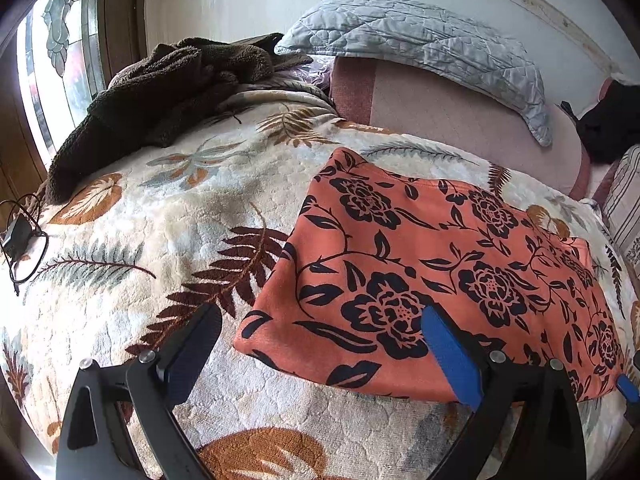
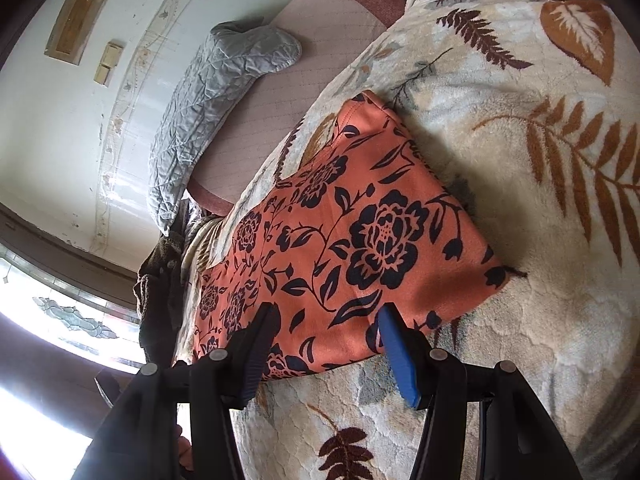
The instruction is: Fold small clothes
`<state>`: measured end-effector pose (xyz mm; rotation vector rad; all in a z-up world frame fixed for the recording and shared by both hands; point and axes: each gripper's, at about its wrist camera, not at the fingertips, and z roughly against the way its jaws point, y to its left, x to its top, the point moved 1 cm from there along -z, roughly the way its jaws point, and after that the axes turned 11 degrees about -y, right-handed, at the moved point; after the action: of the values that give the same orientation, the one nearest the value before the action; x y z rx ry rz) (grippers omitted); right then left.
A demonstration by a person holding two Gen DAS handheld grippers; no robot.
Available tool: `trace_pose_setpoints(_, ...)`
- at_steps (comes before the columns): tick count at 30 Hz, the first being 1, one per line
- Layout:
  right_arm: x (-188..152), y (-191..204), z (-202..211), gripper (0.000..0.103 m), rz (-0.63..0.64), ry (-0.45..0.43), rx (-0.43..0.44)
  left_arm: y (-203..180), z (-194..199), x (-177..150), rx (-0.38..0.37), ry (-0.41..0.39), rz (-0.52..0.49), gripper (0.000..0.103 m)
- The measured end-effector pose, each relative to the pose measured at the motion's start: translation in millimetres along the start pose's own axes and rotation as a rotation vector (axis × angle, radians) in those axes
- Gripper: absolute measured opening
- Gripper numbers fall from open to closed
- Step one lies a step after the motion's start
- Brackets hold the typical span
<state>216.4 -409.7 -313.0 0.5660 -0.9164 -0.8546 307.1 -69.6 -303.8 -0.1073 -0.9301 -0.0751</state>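
An orange garment with a black flower print (image 1: pixel 432 264) lies folded flat into a rectangle on the leaf-patterned blanket (image 1: pixel 160 220). My left gripper (image 1: pixel 320 316) hovers open over the garment's near left corner, one finger above the blanket and the other above the cloth, with nothing pinched. In the right wrist view the same garment (image 2: pixel 344 232) stretches away from me. My right gripper (image 2: pixel 326 312) stands open just above its near edge, and nothing is between the pads. The right gripper's blue tip (image 1: pixel 626 388) shows at the garment's near right corner.
A dark brown fleece (image 1: pixel 160 92) is heaped at the bed's far left. A grey quilted pillow (image 1: pixel 420 52) leans on the wall behind a pink mattress (image 1: pixel 460 124). A black charger with cable (image 1: pixel 18 240) lies at the blanket's left edge. A window (image 2: pixel 60 320) is on the left.
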Motion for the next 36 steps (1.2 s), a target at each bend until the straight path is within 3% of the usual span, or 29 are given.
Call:
trace_pose_setpoints(21, -6.8, 1.2, -8.3, 0.057, 0.004, 0.053, 0.009, -6.4, -0.6, -0.7, 0.011, -0.006, -0.025, 0.1)
trace_pose_setpoints(36, -6.4, 3.6, -6.9, 0.057, 0.012, 0.043, 0.014, -9.0, -0.1, -1.5, 0.019, -0.013, -0.041, 0.1)
